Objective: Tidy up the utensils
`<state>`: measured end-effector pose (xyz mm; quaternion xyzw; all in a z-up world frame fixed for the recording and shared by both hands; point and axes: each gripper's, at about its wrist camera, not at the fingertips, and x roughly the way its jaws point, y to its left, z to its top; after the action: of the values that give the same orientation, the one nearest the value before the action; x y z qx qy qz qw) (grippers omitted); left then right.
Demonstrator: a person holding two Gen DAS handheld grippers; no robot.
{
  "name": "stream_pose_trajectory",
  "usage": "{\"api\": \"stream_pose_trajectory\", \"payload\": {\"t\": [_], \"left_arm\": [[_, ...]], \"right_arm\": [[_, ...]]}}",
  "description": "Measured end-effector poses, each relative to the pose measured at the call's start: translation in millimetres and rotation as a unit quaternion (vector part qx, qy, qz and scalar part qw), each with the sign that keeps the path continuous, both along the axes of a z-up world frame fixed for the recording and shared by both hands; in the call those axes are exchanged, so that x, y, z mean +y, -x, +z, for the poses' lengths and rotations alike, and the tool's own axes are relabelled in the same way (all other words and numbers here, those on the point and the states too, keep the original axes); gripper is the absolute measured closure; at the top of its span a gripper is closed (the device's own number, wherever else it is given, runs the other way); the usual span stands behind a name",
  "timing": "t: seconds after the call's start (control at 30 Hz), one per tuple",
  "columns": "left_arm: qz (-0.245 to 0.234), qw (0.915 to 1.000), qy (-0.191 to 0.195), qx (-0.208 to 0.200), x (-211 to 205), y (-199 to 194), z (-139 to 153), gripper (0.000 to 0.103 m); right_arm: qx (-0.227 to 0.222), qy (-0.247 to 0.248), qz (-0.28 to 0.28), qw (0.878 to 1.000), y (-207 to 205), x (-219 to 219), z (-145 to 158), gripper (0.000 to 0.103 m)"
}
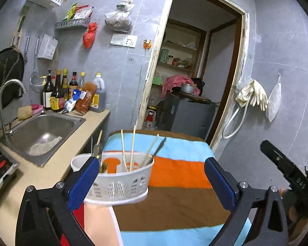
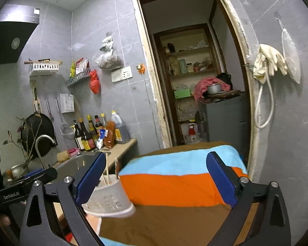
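Observation:
A white slotted utensil basket (image 1: 121, 182) stands at the left edge of a striped cloth-covered table (image 1: 180, 205). It holds pale chopsticks (image 1: 131, 149), a metal utensil (image 1: 159, 146) and a spoon at its left rim. My left gripper (image 1: 152, 181) is open and empty, its left blue finger (image 1: 84, 182) in front of the basket's left side. In the right wrist view the basket (image 2: 110, 196) sits low left, behind the left finger (image 2: 90, 180). My right gripper (image 2: 154, 182) is open and empty above the cloth.
A beige counter (image 1: 57, 164) with a steel sink (image 1: 41, 131) and tap lies left of the table. Sauce bottles (image 1: 71, 94) stand at the wall. A doorway (image 1: 195, 71) opens behind the table. Rubber gloves (image 1: 254, 94) hang on the right wall.

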<state>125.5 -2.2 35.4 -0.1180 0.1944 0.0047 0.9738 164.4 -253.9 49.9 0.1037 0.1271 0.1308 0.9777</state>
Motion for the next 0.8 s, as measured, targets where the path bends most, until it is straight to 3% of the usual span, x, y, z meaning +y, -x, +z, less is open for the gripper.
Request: {"api": "stream_pose_trajectory", "payload": {"t": [0.4,0.57,0.8], "left_arm": [[0.021,0.9997,-0.01,0.0,-27,59,-8,0.001],[0.024,0.9994,-0.023,0.007,-34,72,-11,0.001],[0.037,0.999,-0.011,0.021,-39,81,-22,0.001]], "right_arm": [[0.032,0.014,-0.018,0.999,62,-39,-6,0.002],[0.047,0.014,-0.02,0.999,82,-50,-14,0.002],[0.071,0.021,-0.018,0.997,96,-60,-27,0.002]]}}
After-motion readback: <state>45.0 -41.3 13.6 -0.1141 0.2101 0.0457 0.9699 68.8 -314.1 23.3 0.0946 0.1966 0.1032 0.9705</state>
